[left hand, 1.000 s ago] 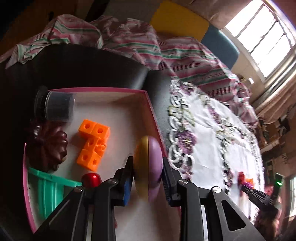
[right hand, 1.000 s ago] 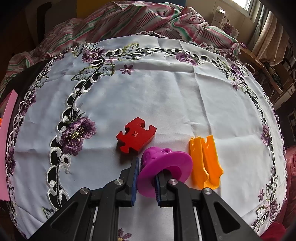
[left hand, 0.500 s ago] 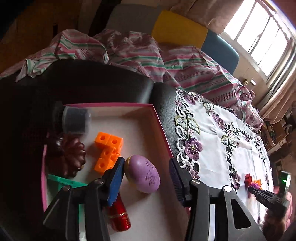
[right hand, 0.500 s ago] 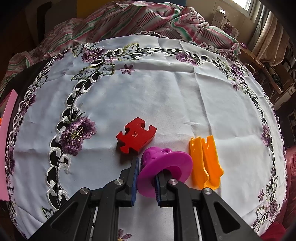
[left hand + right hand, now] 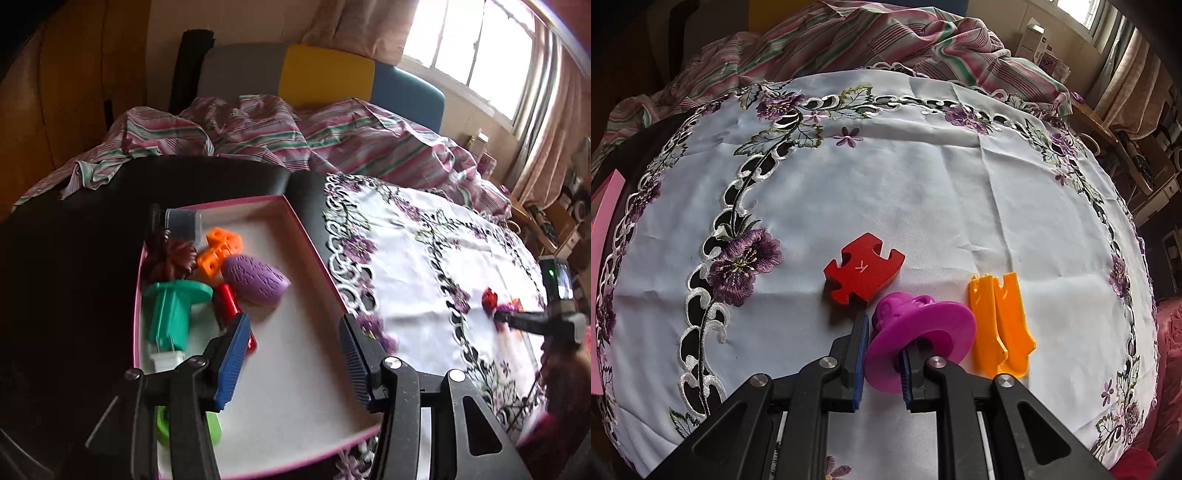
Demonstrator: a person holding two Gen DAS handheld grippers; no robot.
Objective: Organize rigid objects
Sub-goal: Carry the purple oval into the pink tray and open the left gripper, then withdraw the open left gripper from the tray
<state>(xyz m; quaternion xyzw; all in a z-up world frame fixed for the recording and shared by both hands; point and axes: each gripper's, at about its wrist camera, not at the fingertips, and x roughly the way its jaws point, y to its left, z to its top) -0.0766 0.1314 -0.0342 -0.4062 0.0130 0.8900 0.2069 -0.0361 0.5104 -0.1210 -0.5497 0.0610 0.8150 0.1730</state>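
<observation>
My left gripper [image 5: 291, 354] is open and empty above the pink-rimmed white tray [image 5: 306, 236]. The purple egg [image 5: 255, 280] lies in the tray beside orange cubes [image 5: 218, 251], a red cylinder [image 5: 231, 302], a teal piece [image 5: 173, 310], a dark brown mould [image 5: 171, 258] and a dark jar [image 5: 181, 223]. My right gripper [image 5: 882, 354] is shut on the rim of a magenta funnel-shaped piece [image 5: 923, 325] on the tablecloth. A red puzzle piece [image 5: 862, 271] lies just beyond it and an orange piece [image 5: 1001, 325] to its right.
The embroidered white tablecloth [image 5: 886, 177] covers the round table. A striped cloth [image 5: 295, 136] is bunched behind. The tray's pink edge [image 5: 605, 206] shows at far left in the right wrist view. A green ring [image 5: 162, 424] lies under my left gripper.
My left gripper opened, let the purple egg go into the tray, and pulled back and up. My right gripper has stayed shut on the magenta piece and shifted only slightly.
</observation>
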